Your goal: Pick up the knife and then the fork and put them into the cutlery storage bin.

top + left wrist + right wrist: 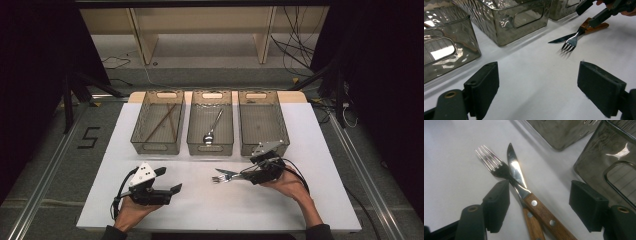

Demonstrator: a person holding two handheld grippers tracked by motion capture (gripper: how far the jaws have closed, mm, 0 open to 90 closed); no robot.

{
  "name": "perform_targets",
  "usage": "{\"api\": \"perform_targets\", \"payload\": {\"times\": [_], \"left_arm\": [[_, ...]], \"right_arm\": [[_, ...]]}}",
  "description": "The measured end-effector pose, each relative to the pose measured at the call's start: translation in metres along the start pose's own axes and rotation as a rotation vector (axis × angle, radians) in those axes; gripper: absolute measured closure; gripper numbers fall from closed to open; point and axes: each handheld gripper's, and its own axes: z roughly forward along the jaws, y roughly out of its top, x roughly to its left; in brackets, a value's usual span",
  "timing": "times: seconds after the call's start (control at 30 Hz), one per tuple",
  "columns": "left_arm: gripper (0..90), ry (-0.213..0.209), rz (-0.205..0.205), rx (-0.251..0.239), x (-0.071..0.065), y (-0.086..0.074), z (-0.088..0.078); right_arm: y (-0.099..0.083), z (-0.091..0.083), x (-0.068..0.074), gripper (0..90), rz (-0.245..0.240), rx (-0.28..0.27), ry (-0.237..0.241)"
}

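My right gripper (pixel 539 203) straddles the crossed wooden-handled steel fork (pixel 495 165) and knife (pixel 517 173), jaws apart; three smoky plastic bins (pixel 212 145) stand just beyond; left gripper (pixel 536 87) gapes empty.

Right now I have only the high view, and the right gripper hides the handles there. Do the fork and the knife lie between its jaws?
Observer: Yes. In the right gripper view the wooden handles of the fork and the knife lie between the jaws of the right gripper, which stand open and do not clamp them.
Operator: Which one is on top?
Observer: The knife crosses over the fork, just behind the tines.
Operator: And the left gripper?
Observer: In its own view the left gripper has its jaws wide open, with bare white table between them.
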Motion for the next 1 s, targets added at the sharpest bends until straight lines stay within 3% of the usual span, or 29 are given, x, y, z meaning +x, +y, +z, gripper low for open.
{"api": "perform_targets", "payload": {"times": [0.5, 0.67, 1.0], "left_arm": [[17.5, -0.001, 0.005, 0.004, 0.0, -0.003, -0.001], [17.5, 0.0, 0.007, 0.008, -0.001, -0.002, 0.0], [17.5, -0.002, 0.008, 0.014, -0.002, -0.002, 0.001]], "right_arm": [[0.001, 0.012, 0.002, 51.8, -0.058, 0.06, -0.004], [0.002, 0.016, 0.004, 55.9, -0.079, 0.075, 0.024], [0.005, 0.02, 0.006, 58.4, -0.118, 0.106, 0.025]]}}
